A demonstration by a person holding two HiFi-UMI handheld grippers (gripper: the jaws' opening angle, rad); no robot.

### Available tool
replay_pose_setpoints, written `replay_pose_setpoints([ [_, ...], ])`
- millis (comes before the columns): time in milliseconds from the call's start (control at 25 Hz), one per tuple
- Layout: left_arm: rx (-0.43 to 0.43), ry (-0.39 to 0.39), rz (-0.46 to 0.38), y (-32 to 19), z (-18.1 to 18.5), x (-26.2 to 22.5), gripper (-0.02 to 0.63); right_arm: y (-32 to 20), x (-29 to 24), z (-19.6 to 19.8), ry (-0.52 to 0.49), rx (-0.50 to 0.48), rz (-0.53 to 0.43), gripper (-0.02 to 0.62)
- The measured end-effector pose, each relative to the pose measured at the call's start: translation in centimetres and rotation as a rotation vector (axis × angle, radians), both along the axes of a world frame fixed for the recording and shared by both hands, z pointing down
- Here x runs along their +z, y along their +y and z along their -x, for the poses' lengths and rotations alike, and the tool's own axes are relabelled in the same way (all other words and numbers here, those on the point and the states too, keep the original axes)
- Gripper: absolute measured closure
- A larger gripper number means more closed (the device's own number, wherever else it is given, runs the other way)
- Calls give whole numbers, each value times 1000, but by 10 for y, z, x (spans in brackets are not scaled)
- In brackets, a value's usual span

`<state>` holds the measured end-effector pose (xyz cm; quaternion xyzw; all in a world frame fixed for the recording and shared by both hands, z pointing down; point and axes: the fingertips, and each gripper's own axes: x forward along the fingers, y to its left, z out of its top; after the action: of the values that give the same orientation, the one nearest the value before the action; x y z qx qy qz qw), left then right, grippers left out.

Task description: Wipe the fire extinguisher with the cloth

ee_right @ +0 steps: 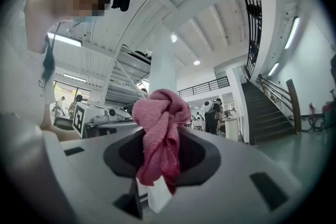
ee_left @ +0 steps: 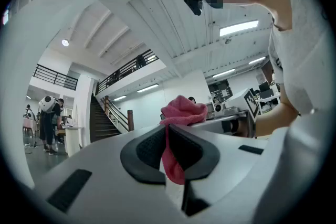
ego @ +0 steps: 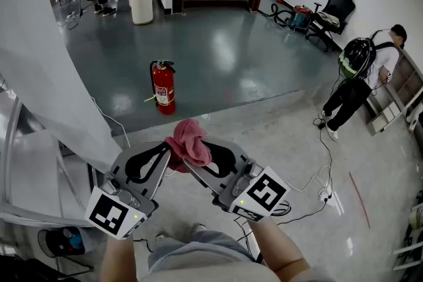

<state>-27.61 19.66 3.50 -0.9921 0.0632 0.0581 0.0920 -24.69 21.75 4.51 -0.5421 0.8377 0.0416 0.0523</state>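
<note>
- Head view: the left gripper (ego: 166,154) and right gripper (ego: 206,167) are held tip to tip, and both pinch one pink cloth (ego: 190,141) bunched between them. The red extinguisher (ego: 163,86) stands upright on the floor (ego: 225,56), straight ahead of the grippers and well apart from them. Its long axis is vertical, with the handle on top.
- Left gripper view: the jaws are closed on a thin strip of cloth (ee_left: 171,157) that runs down between the pads. The rest is bunched above the tips, and the right gripper (ee_left: 236,119) is just beyond it.
- Right gripper view: the jaws are clamped on a thicker fold of cloth (ee_right: 160,123) that hangs lengthwise through them, knotted up above the tips. A white tag (ee_right: 157,194) dangles at its lower end.
</note>
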Motion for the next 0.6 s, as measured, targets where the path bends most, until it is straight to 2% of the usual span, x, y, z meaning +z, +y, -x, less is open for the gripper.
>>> replay_pose_setpoints([
  [600,-44,-7,13,-6,2,5,580,-2,7,0,-29,-32,-6,454],
])
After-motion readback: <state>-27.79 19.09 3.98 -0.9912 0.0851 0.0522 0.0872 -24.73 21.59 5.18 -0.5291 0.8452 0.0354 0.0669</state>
